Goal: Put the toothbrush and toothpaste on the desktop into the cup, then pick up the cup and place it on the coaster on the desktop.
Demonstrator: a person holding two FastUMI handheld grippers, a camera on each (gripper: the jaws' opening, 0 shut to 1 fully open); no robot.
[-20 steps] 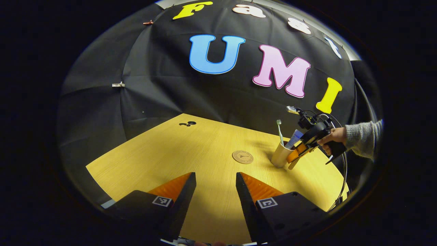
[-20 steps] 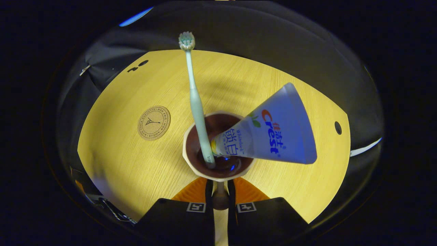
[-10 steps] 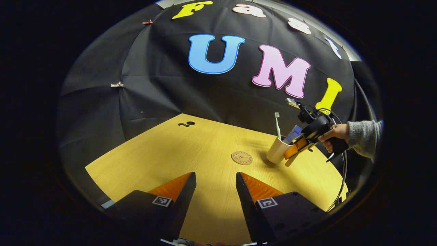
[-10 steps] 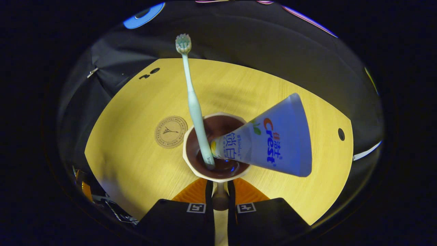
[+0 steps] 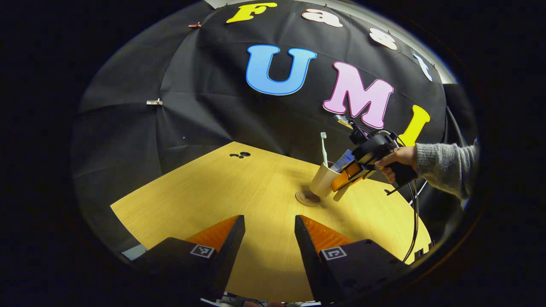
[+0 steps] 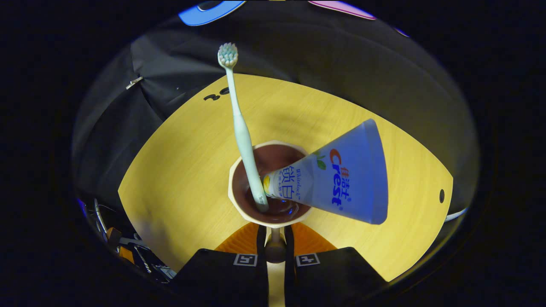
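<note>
Cup's (image 5: 323, 181) travelled left across the table (image 5: 239, 192), now hanging over the coaster (image 5: 306, 198), toothpaste (image 6: 337, 179) leaning to three o'clock, toothbrush (image 6: 241, 128) at twelve. Right gripper (image 6: 275, 232) pinching its handle; left gripper (image 5: 268, 224) spread, idle. Placing step: lower squarely.

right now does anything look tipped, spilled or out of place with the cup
Nothing is spilled. The cup is tilted in the right tool, held by its handle above the coaster and not yet set flat. The toothbrush and toothpaste both lean against the rim but sit inside. The left tool is open, idle.
</note>
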